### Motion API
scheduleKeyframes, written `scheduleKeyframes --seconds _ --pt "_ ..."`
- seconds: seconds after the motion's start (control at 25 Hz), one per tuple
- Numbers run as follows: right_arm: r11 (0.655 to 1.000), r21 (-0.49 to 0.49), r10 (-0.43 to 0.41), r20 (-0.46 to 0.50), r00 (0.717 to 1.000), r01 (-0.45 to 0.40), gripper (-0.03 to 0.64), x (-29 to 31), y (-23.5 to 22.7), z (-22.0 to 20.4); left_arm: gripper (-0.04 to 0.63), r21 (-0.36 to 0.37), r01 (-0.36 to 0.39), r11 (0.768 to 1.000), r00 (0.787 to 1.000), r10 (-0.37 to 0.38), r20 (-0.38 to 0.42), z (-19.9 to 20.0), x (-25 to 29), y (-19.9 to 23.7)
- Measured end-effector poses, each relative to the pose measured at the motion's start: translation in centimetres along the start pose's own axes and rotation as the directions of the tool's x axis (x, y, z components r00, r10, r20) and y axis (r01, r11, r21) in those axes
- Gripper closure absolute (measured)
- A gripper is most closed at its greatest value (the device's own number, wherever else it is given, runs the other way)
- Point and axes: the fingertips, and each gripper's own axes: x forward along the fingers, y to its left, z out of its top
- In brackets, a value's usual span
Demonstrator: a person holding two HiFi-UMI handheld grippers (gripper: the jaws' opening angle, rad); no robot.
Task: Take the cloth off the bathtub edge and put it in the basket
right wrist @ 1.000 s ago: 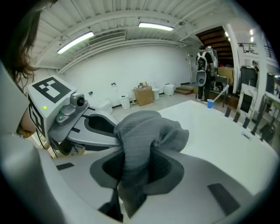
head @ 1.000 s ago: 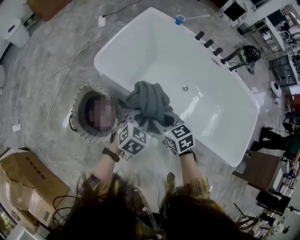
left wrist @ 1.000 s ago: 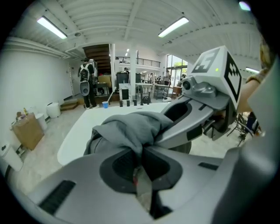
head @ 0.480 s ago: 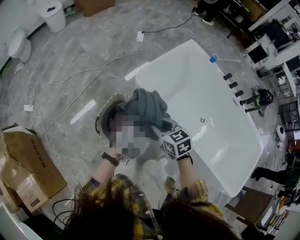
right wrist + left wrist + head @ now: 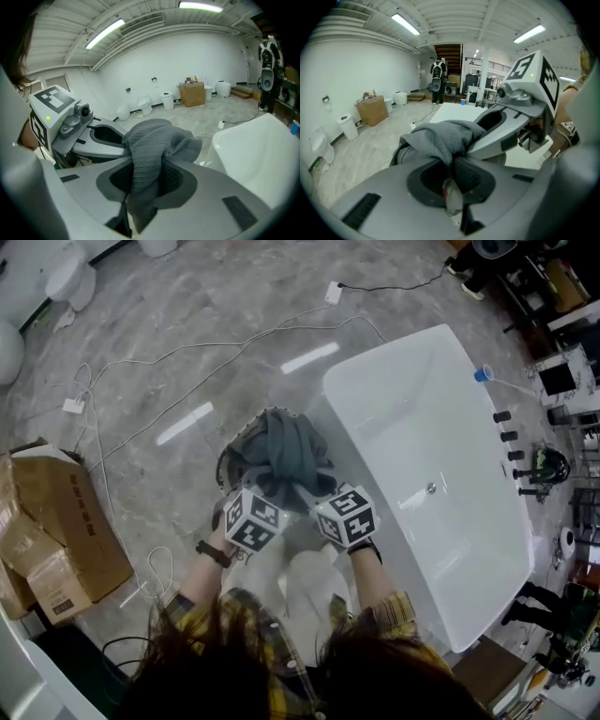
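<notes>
A grey cloth (image 5: 281, 448) hangs bunched up between both grippers, right over the round basket (image 5: 226, 468), whose dark rim peeks out at the cloth's left side. My left gripper (image 5: 273, 487) is shut on a fold of the cloth (image 5: 440, 136). My right gripper (image 5: 306, 489) is shut on a thicker wad of the cloth (image 5: 150, 145). The two grippers stand side by side, tips nearly touching. The white bathtub (image 5: 441, 521) lies just to the right of the basket, and the cloth is off its edge. Most of the basket is hidden under the cloth.
A cardboard box (image 5: 56, 531) sits on the floor at the left. White cables (image 5: 141, 413) run over the grey marble floor beyond the basket. Black tap knobs (image 5: 511, 437) and a blue cup (image 5: 482, 374) stand on the tub's far rim. A toilet (image 5: 70, 273) stands far left.
Both grippers have carried the cloth leftward, from above the bathtub edge to above the basket. The head view has swung along with them. Both grips are unchanged.
</notes>
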Motion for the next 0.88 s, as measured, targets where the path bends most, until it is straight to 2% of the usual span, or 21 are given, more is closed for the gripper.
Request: scheduleKeyframes --seconds 0.24,0.6,0.88 --pt "0.999 -0.011 0.039 -0.091 0.995 -0.040 0.499 5.3 -0.4 -4.2 0.558 -0.103 -0.019 0.995 0.999 0.014 -0.047 -5.8 3.3 1.1" --pt "0.997 -0.015 0.069 -0.217 0.974 -0.074 0.499 13.5 -1.4 -13.8 0.558 -0.224 -0.033 0.974 0.985 -0.006 -0.171 -16.7 9.9 0.8" --pt "0.994 -0.023 0.091 -0.298 0.950 -0.102 0.497 18.3 -2.9 -20.0 0.558 -0.336 -0.013 0.942 0.968 -0.072 -0.239 -23.1 14.0 0.2"
